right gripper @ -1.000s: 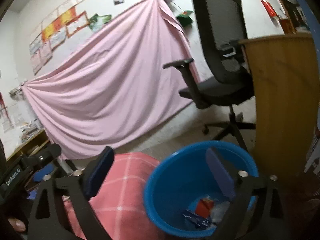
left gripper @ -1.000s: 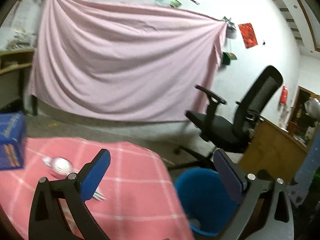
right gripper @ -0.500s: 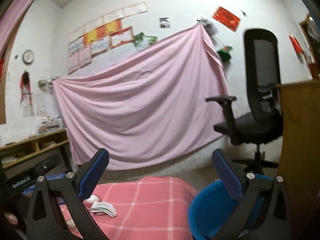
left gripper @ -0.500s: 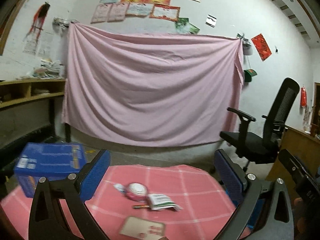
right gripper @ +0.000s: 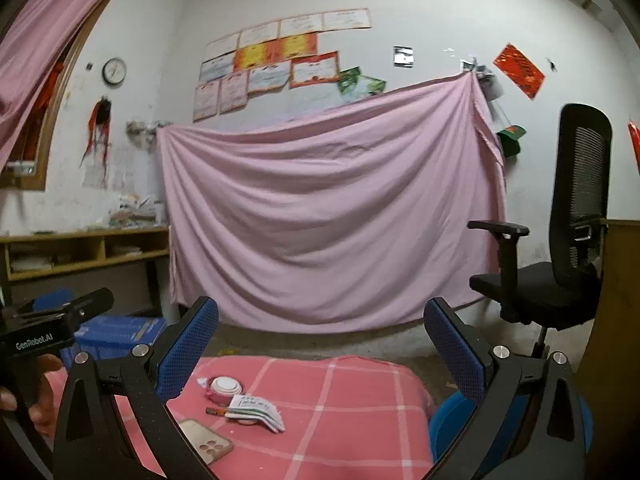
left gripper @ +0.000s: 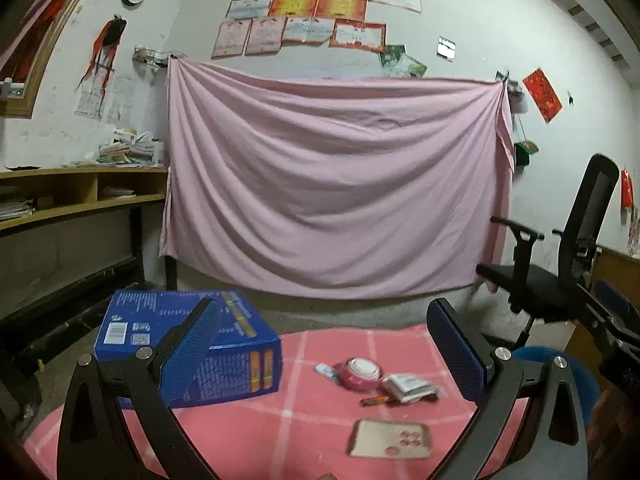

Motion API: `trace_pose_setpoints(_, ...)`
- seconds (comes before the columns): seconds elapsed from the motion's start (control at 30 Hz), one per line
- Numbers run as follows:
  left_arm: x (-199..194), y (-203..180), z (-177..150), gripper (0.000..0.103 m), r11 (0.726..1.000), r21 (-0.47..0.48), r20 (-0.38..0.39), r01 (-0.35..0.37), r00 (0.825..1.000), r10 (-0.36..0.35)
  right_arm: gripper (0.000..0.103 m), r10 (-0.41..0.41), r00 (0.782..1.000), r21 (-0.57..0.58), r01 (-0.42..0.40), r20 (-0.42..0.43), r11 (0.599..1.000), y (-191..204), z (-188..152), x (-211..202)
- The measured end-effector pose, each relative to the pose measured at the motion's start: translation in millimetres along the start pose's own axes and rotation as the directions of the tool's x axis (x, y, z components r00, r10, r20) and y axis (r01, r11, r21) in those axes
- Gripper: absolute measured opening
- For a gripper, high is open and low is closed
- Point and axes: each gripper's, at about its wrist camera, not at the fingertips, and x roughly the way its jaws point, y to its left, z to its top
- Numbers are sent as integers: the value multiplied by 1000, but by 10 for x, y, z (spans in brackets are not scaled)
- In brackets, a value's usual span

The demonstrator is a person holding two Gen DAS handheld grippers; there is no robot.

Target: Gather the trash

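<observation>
On the pink checked tablecloth (left gripper: pixel 248 432) lie a white packet of tissues (left gripper: pixel 408 386) (right gripper: pixel 256 408), a round pink and white tape dispenser (left gripper: pixel 360 372) (right gripper: pixel 226 388), a thin brown stick (left gripper: pixel 378 401) (right gripper: pixel 216 411) and a phone in a clear case (left gripper: pixel 390 439) (right gripper: pixel 206 442). My left gripper (left gripper: pixel 324 348) is open and empty, held above the cloth. My right gripper (right gripper: pixel 320 352) is likewise open and empty. The blue bin (right gripper: pixel 452 436) (left gripper: pixel 536 354) sits off the table's right edge, mostly hidden behind the right gripper's fingers.
A blue cardboard box (left gripper: pixel 180 344) (right gripper: pixel 116 330) stands on the table's left. A black office chair (left gripper: pixel 560 272) (right gripper: pixel 560 264) and a wooden desk (right gripper: pixel 616 320) are at the right. A pink sheet (left gripper: pixel 336 184) hangs on the back wall, beside shelves (left gripper: pixel 72 196).
Both grippers have swung left and up, away from the blue bin and towards the table. The bin's inside has dropped from view; the box and small items on the cloth now show.
</observation>
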Motion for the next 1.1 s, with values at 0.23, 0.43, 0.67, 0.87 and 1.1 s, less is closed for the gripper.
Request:
trace_pose_setpoints(0.23, 200, 157, -180, 101, 1000, 7, -148, 28, 989, -27, 103, 15, 994, -79, -23, -105, 997, 247, -165, 199)
trace_pose_setpoints(0.43, 379, 187, -280, 100, 999, 7, -284, 49, 958, -45, 103, 6, 968, -107, -34, -252, 994, 350, -364, 423)
trace_pose_setpoints(0.67, 560, 90, -423, 79, 992, 2, -417, 129, 901, -116, 103, 2, 920, -111, -50, -393, 993, 353, -520, 607)
trace_pose_setpoints(0.87, 758, -36, -525, 43, 982, -17, -539, 187, 826, -166, 103, 29, 869, -16, -43, -493, 999, 199, -609, 749)
trace_pose_setpoints(1.1, 971, -118, -629, 20, 980, -55, -645, 193, 742, -183, 103, 57, 844, 53, -34, -533, 998, 86, -634, 791)
